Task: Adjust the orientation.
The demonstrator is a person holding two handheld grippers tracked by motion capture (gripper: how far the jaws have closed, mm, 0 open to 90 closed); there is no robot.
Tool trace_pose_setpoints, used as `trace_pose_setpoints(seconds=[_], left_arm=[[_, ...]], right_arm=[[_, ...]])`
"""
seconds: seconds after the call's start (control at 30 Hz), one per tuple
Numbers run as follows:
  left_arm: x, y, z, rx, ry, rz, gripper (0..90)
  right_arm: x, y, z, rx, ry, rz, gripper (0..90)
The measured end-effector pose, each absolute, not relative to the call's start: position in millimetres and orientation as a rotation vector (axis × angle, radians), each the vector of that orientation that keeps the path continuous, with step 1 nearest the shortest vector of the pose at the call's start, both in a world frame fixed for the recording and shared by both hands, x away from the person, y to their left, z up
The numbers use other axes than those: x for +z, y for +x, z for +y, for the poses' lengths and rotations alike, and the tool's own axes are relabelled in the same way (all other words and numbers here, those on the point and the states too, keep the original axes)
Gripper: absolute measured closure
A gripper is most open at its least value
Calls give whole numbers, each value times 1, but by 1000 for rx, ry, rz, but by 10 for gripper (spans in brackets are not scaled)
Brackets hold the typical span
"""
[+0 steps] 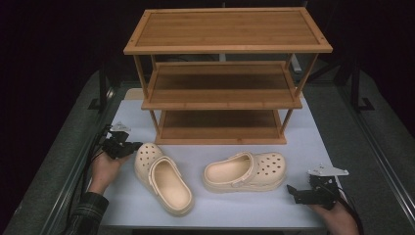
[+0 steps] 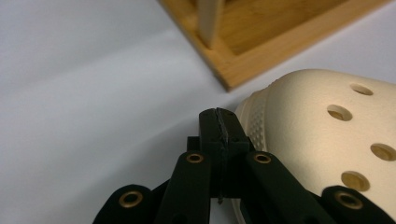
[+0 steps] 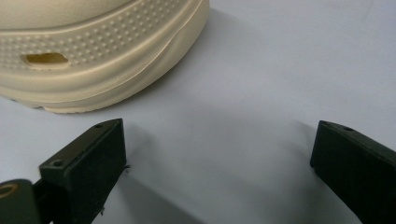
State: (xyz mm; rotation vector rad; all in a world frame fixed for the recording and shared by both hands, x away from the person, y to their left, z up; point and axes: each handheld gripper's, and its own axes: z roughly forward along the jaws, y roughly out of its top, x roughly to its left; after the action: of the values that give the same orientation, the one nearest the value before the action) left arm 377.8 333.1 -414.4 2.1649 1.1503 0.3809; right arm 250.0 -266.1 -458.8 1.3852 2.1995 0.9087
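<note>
Left gripper (image 1: 128,147): jaws pressed fully together with nothing between them, as the left gripper view shows; tips just beside the toe of the left clog, contact not clear.
Left hand (image 1: 105,169): under the gripper, left of the rack's front corner; a plaid sleeve is cut off by the bottom edge of the high view.
Left clog (image 1: 161,177): cream, holed toe pointing toward the rack, heel toward the person; lies in front of the rack's left half. In the left gripper view its far side runs out of frame.
Rack (image 1: 222,83): bamboo, three shelves; stands at the back of the table. The rear of the lower shelves lies in shadow; in the left gripper view just one bottom corner and a post appear.
Right clog (image 1: 245,171): cream, lying crosswise in front of the rack's right half, toe to the right. In the right gripper view its upper part is cut off.
Right gripper (image 1: 293,192): jaws wide apart, empty, on or just above the table, pointing at the right clog's toe but clear of it.
Right hand (image 1: 336,215): partly cut off by the bottom edge.
Table (image 1: 313,142): white, plain, matte.
Room: dark beyond the table; grey floor on both sides, black stand legs hard to make out.
</note>
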Motion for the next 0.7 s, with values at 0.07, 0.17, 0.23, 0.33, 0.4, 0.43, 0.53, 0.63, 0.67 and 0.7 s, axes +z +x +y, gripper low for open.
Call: trace_pose_setpoints(seconds=[0.07, 0.17, 0.23, 0.33, 0.4, 0.43, 0.53, 0.63, 0.67, 0.7], left_arm=[[-415, 374, 330, 373, 2172, 1139, 900], [-415, 371, 327, 353, 2169, 1128, 900], [-416, 369, 325, 342, 2163, 1127, 900], [-411, 366, 333, 344, 2117, 1146, 900], [-403, 360, 344, 369, 2082, 1163, 900], [-400, 357, 348, 375, 2066, 1170, 900], [-392, 335, 358, 394, 2047, 1170, 900], [-397, 313, 358, 382, 2088, 1153, 900], [-400, 306, 357, 375, 2093, 1147, 900], [-403, 299, 357, 366, 2098, 1146, 900]], right_arm=[[-459, 250, -266, 909, 1385, 2200, 29], [-459, 250, -266, 909, 1385, 2200, 29], [-459, 250, -266, 908, 1386, 2200, 29], [-459, 250, -266, 909, 1386, 2200, 29], [-459, 250, -266, 909, 1386, 2200, 29], [-459, 250, -266, 910, 1386, 2200, 29], [-459, 250, -266, 910, 1386, 2200, 29], [-459, 250, -266, 910, 1386, 2200, 29], [-459, 250, -266, 909, 1386, 2199, 29], [-459, 250, -266, 909, 1385, 2199, 29]])
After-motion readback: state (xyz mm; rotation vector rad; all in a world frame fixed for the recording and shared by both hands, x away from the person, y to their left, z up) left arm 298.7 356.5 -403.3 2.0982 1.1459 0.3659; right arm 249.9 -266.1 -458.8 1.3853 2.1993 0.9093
